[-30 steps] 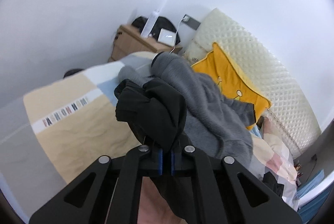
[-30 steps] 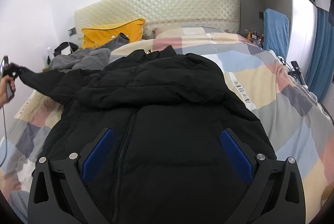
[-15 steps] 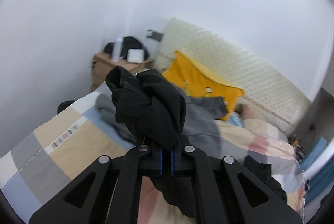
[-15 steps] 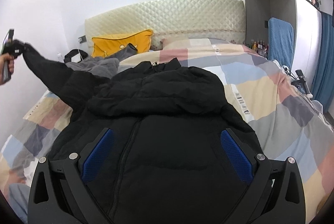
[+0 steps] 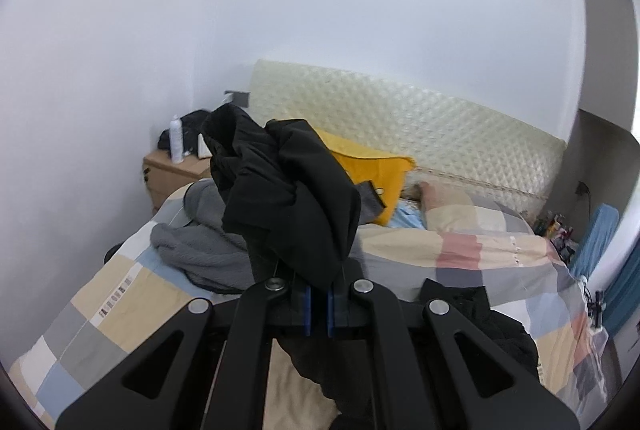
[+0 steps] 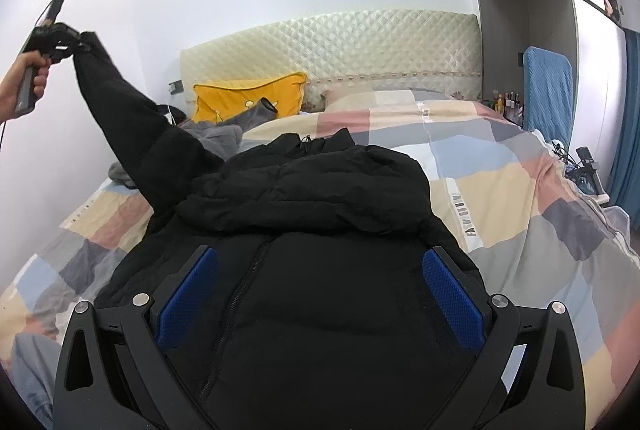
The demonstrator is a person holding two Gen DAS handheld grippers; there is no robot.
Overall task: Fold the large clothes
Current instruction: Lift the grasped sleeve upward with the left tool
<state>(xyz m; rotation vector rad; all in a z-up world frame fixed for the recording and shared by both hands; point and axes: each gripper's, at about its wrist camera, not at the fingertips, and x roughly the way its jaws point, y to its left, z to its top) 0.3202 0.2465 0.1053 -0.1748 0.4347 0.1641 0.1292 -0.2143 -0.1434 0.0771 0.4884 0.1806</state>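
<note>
A black puffer jacket lies front up on the patchwork bed, hood toward the headboard. My left gripper is shut on the cuff of the jacket's left sleeve and holds it high above the bed; in the right wrist view that gripper is at the upper left with the sleeve stretched up to it. My right gripper is open and empty, hovering just over the jacket's chest near the zip.
A grey fleece garment and a yellow pillow lie near the quilted headboard. A wooden nightstand with a bottle stands at the bed's left. A blue towel and a wardrobe are at the right.
My left gripper has lifted the sleeve cuff from near bed level to high in the air, pulling the sleeve taut. My right gripper has stayed open over the jacket.
</note>
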